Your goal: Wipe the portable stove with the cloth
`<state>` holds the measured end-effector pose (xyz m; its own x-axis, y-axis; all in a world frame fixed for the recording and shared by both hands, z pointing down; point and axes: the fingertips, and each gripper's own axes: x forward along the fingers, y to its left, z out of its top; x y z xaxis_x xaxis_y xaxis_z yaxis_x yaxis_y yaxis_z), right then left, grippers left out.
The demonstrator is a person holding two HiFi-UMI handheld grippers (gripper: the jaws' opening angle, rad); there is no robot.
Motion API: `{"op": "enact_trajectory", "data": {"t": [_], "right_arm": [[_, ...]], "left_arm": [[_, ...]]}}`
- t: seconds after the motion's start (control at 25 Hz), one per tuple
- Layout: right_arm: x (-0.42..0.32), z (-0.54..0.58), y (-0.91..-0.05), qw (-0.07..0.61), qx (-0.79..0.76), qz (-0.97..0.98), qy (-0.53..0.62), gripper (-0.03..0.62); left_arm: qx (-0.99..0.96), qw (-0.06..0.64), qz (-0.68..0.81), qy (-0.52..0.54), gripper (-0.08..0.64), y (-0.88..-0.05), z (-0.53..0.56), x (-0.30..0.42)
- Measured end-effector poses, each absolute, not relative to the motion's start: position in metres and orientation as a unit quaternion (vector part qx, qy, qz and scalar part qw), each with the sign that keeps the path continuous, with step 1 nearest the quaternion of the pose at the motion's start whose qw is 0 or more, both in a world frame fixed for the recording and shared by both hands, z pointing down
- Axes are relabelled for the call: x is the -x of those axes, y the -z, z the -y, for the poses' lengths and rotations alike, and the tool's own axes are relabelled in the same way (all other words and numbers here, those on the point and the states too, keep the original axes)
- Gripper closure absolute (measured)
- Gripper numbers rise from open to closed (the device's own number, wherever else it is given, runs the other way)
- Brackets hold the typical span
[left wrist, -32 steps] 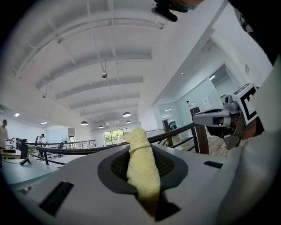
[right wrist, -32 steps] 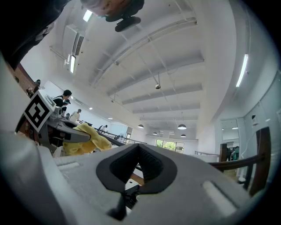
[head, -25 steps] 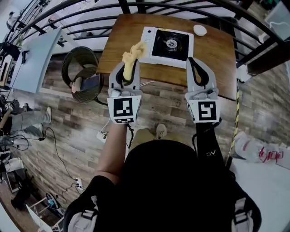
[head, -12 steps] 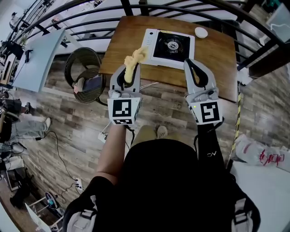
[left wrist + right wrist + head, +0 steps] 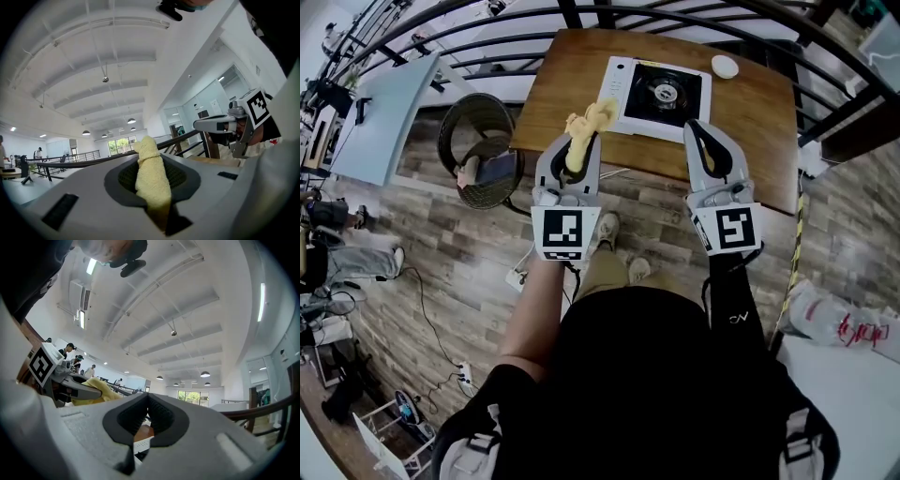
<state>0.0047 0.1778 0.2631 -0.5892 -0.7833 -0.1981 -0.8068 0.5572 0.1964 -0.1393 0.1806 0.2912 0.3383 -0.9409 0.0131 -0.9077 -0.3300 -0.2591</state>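
Note:
A white portable stove (image 5: 661, 89) with a black top and round burner sits on the brown wooden table (image 5: 562, 94) ahead of me. My left gripper (image 5: 574, 155) is shut on a yellow cloth (image 5: 586, 131) that sticks out past its jaws, over the table's near edge left of the stove. In the left gripper view the cloth (image 5: 152, 176) stands upright between the jaws. My right gripper (image 5: 705, 150) hovers at the near edge below the stove, jaws shut with nothing between them. The right gripper view shows the cloth (image 5: 101, 390) and a sliver of the stove (image 5: 140, 445).
A small white round dish (image 5: 725, 66) lies on the table right of the stove. A round wicker stool (image 5: 478, 150) with things in it stands on the wood floor at the left. Black railings (image 5: 487, 42) run behind the table. A grey table (image 5: 380, 117) is at far left.
Both grippers have come slightly closer to the table, the left one shifting right with the cloth toward the stove. The jaws have stayed as they were.

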Motion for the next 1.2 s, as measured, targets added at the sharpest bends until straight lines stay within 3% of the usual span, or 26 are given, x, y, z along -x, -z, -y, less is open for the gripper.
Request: {"op": "enact_trajectory", "data": {"t": [0.48, 0.92, 1.2], "right_arm": [[0.018, -0.119, -0.269, 0.062, 0.462, -0.877, -0.119, 0.592], [0.018, -0.023, -0.282, 0.034, 0.508, -0.853, -0.115, 0.592], [0.021, 0.042, -0.314, -0.026, 0.534, -0.838, -0.105, 0.592]], "left_arm": [[0.825, 0.090, -0.550, 0.087, 0.483, -0.305, -0.117, 0.149], [0.856, 0.070, -0.504, 0.094, 0.483, -0.323, -0.011, 0.152], [0.878, 0.062, -0.463, 0.100, 0.483, -0.336, 0.061, 0.153]]}}
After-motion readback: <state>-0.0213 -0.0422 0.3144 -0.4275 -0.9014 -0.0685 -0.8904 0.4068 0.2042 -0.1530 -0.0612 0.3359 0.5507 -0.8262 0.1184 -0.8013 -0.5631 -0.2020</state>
